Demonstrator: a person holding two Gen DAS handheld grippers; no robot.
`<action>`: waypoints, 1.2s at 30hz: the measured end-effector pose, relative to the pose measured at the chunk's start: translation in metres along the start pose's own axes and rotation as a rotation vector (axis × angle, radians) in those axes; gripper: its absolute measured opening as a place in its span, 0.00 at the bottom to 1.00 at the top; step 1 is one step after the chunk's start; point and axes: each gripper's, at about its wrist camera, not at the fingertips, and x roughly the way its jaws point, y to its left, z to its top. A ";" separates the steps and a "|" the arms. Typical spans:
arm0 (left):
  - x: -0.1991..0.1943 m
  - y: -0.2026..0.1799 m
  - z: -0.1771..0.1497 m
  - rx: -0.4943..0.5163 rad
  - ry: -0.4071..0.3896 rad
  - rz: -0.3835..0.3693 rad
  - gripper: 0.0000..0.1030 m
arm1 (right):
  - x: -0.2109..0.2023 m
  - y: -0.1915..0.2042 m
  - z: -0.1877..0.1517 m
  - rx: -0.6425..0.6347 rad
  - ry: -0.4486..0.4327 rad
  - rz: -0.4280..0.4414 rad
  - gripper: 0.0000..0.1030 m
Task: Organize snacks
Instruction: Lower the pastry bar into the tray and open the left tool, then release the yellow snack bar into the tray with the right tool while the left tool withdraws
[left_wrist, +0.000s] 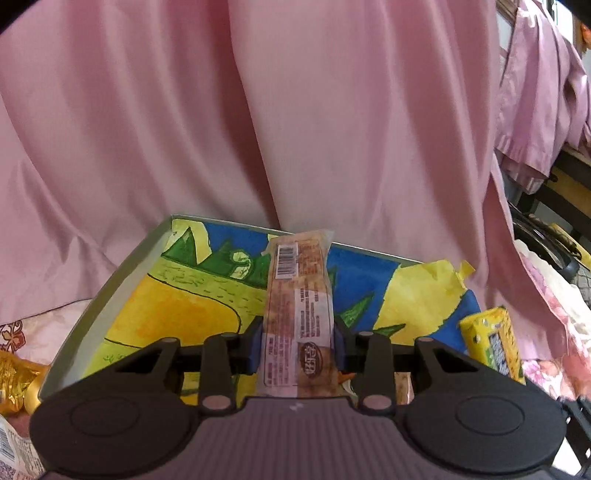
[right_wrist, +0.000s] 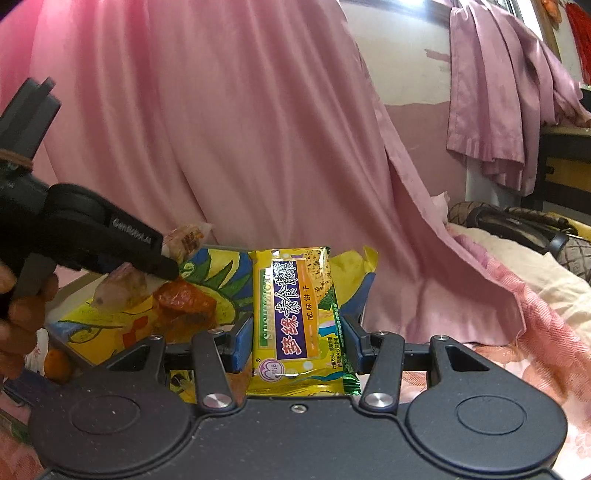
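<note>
The landmark here is a shallow grey-rimmed tray (left_wrist: 107, 291) lined with a bright yellow, blue and green crayon-style picture, resting on a floral pink bedcover (right_wrist: 524, 332) in front of hanging pink fabric (left_wrist: 258, 110). The left gripper (left_wrist: 298, 345) is clamped on a long clear-wrapped brownish snack bar (left_wrist: 298, 295), its blue pads pressing the wrapper's two sides; the bar stands lengthwise above the tray's middle, barcode end pointing toward the far rim. The right gripper (right_wrist: 298, 345) grips a flat yellow biscuit packet (right_wrist: 295, 317) with a purple label band and green edge, held over the tray's right portion. In the left wrist view that same yellow packet (left_wrist: 495, 343) shows at the tray's right edge. In the right wrist view the left gripper (right_wrist: 168, 258) reaches over the tray's left side, held by a hand (right_wrist: 22, 314), with the clear-wrapped bar (right_wrist: 186, 240) poking out past its fingers. A crumpled orange-red wrapped snack (right_wrist: 186, 306) lies inside the tray beneath that gripper. A gold foil packet (left_wrist: 16, 384) lies outside the tray's left rim.
</note>
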 end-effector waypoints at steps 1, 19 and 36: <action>0.001 0.001 0.001 -0.003 0.003 0.000 0.39 | 0.002 0.000 0.000 0.001 0.007 0.006 0.50; 0.015 0.026 -0.016 -0.034 0.067 0.088 0.39 | 0.031 0.016 0.000 -0.039 0.099 0.055 0.50; -0.018 0.021 -0.024 0.019 0.034 0.091 0.74 | 0.009 0.019 0.014 -0.040 0.061 0.041 0.76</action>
